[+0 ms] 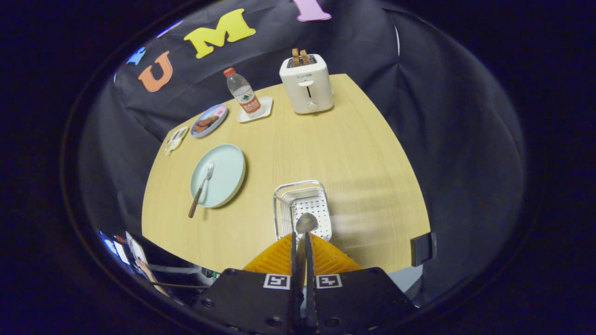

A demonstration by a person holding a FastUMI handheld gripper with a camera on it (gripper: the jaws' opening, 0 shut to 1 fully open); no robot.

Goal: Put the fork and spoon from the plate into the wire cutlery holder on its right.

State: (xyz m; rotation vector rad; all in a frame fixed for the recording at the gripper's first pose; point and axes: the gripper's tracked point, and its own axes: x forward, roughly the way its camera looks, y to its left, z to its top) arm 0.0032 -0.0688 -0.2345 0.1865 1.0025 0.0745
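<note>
Where the pale wooden tabletop curves against the black cloth wall, things are spread left to right. A small white card is seen beside a small plate with brown food. Nearer, a wooden-handled metal fork is laid on the pale green round plate, its handle jutting over the rim. A red-capped clear water bottle is stood on a white square coaster; its label cannot be read. A white toaster holds two slices; its lettering is too small. The jaws of the gripper are closed on the metal spoon, held over the silver wire cutlery holder.
</note>
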